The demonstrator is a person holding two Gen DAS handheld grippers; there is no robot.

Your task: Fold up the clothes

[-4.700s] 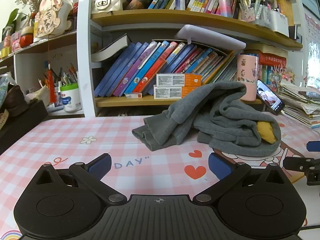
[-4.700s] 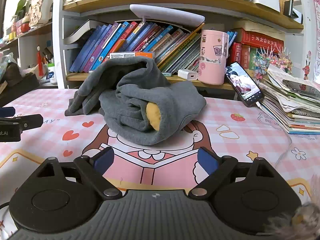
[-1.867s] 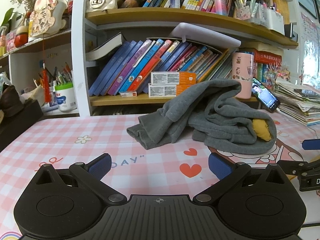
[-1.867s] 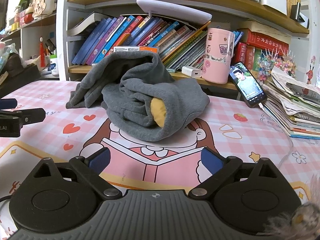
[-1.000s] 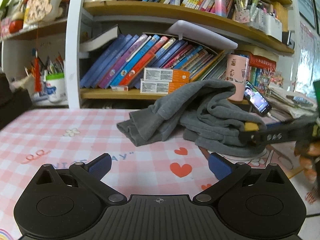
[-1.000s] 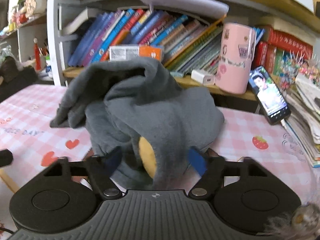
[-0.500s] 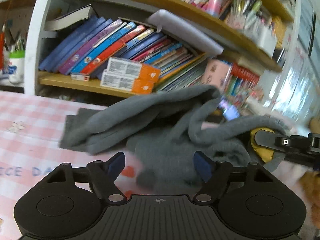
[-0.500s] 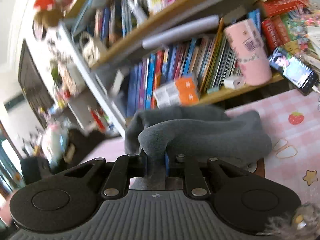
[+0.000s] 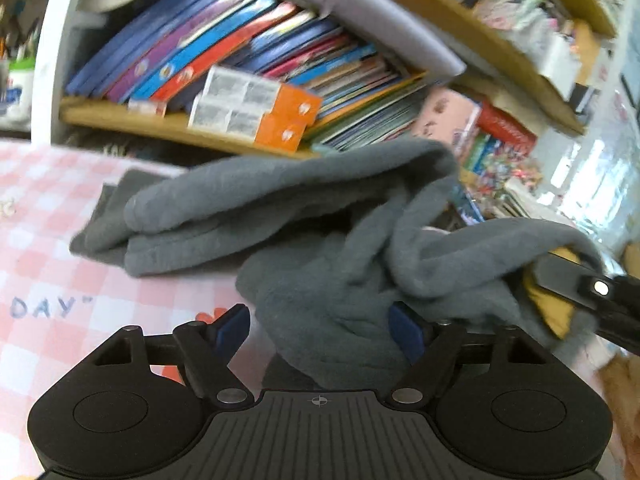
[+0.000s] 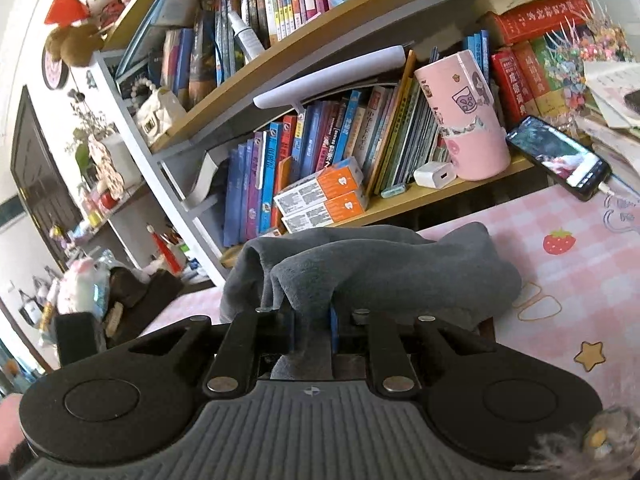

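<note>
Setting: pink checked tablecloth (image 9: pixel 36 216) on a desk, with a crowded bookshelf (image 10: pixel 320 128) right behind it; a pink cup (image 10: pixel 468 120) and a phone (image 10: pixel 560 158) sit at the shelf's foot.
Garment: I see one grey fleece garment (image 9: pixel 320 216) in a bunched heap on the cloth, part lying flat toward the shelf, part lifted; a patch of yellow lining (image 9: pixel 548 308) shows at its near right end.
Right gripper (image 10: pixel 312 330): my fingers here are pressed together on a gathered ridge of the grey fleece, which drapes up and over the fingertips and hides much of the table beyond.
Left gripper (image 9: pixel 320 322): fingers spread wide, with a hanging lobe of the fleece between them; I read no pinch on it, and the blur keeps me from saying whether either pad touches.
Done so far: nothing I can call a fold; no flat panel, no squared edge, sleeves and body not told apart in the heap.
Left to do: by my judgement nearly all of it. The garment needs spreading flat and its edges found, then folding.
Step in hand: I judge it as a two-handed take-up of the heap, one side held, the other side about to be.
Risk: thick fleece clings to itself, so a lift may bring the whole lump.
</note>
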